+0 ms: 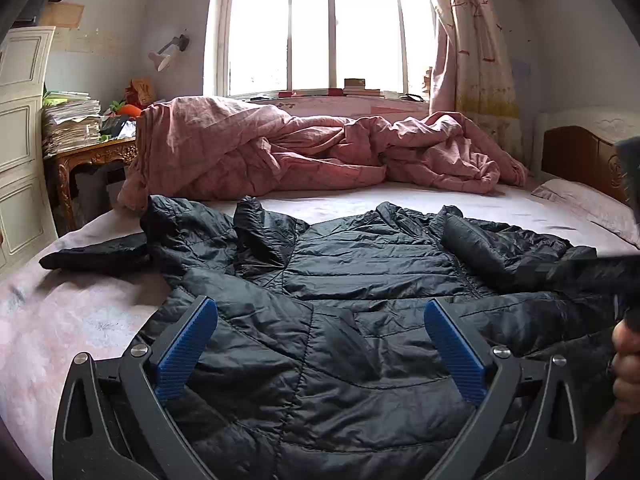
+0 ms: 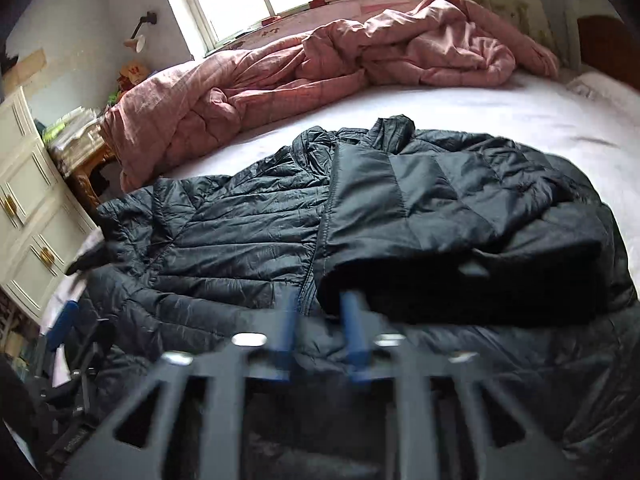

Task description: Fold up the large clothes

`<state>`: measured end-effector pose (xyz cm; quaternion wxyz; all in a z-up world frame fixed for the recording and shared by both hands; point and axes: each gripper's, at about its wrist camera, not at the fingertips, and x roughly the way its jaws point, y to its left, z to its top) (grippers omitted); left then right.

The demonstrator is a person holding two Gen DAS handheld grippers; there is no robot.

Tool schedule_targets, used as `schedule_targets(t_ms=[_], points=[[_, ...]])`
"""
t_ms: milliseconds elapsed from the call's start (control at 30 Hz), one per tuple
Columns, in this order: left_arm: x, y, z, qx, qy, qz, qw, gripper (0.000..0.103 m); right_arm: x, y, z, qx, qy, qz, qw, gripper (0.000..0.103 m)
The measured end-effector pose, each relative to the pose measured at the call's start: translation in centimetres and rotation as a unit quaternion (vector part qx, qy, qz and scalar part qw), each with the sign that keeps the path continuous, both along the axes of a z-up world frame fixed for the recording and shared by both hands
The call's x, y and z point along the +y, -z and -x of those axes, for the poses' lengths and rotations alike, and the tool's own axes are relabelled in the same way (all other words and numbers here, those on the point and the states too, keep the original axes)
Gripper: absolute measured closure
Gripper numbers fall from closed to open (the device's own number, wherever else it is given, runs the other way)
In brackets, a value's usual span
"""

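A black quilted puffer jacket (image 1: 360, 264) lies spread on the pale bed sheet (image 1: 60, 320). In the left wrist view one sleeve (image 1: 96, 256) stretches out to the left. My left gripper (image 1: 320, 304) hovers over the jacket's near hem, its blue fingers (image 1: 188, 344) wide apart and empty. In the right wrist view the jacket (image 2: 224, 240) has its other sleeve (image 2: 460, 216) folded across the body. My right gripper (image 2: 319, 298), blurred, sits just before that sleeve's cuff end, its blue fingers (image 2: 286, 328) apart with a narrow gap and no cloth pinched. A hand (image 1: 628, 364) shows at the right edge.
A crumpled pink quilt (image 1: 280, 152) is heaped along the bed's far side under the window (image 1: 328, 36). A white cabinet (image 1: 20, 140) and a carved side table (image 1: 92, 160) piled with papers stand left. A wooden headboard (image 1: 576, 156) and pillow (image 1: 588, 204) are at the right.
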<state>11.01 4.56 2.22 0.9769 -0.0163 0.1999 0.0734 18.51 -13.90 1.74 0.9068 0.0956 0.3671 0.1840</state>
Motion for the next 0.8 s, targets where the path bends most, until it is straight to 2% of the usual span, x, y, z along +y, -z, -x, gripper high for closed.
schedule_targets(t_ms=[133,167,233,333,400,467,533,667,733,800], points=[[-0.2,-0.3,0.6,-0.011,0.010,-0.001,0.9999,0.000,-3.7,-2.2,2.0,-0.061,0.031,-0.021,0.997,0.042],[-0.4,-0.5,1.0,-0.019,0.016,-0.006,0.9997,0.001,-5.3,-2.8,2.8,-0.090,0.057,-0.027,0.994,0.042],[-1.4,-1.2,2.6,-0.042,0.050,-0.036,0.9972,0.001,-7.8,-3.7,3.2,-0.108,0.098,-0.026,0.989,0.042],[-3.3,-2.8,4.5,-0.073,0.074,-0.087,0.9907,0.001,-11.7,-3.7,1.6,-0.058,0.147,-0.012,0.987,0.043],[-3.9,-4.0,4.3,-0.069,0.088,-0.078,0.9907,0.001,-13.7,-3.6,1.0,-0.054,0.155,-0.018,0.986,0.053],[-4.6,-5.2,3.1,-0.046,0.095,-0.052,0.9930,0.001,-14.6,-3.3,-0.3,-0.034,0.161,0.000,0.986,0.061],[-5.8,-6.2,1.6,-0.028,0.115,-0.043,0.9921,0.001,-14.7,-2.3,-2.1,0.011,0.148,0.022,0.989,0.066],[-9.8,-8.0,-1.2,-0.009,0.125,-0.086,0.9884,0.001,-12.9,2.3,-5.3,0.116,0.122,0.059,0.984,0.067],[-11.5,-8.5,-2.3,-0.009,0.144,-0.080,0.9863,0.001,-12.4,2.4,-5.3,0.121,0.119,0.074,0.983,0.067],[-13.6,-8.4,-4.0,-0.004,0.151,-0.097,0.9837,0.001,-13.7,1.1,-4.8,0.109,0.118,0.038,0.986,0.067]])
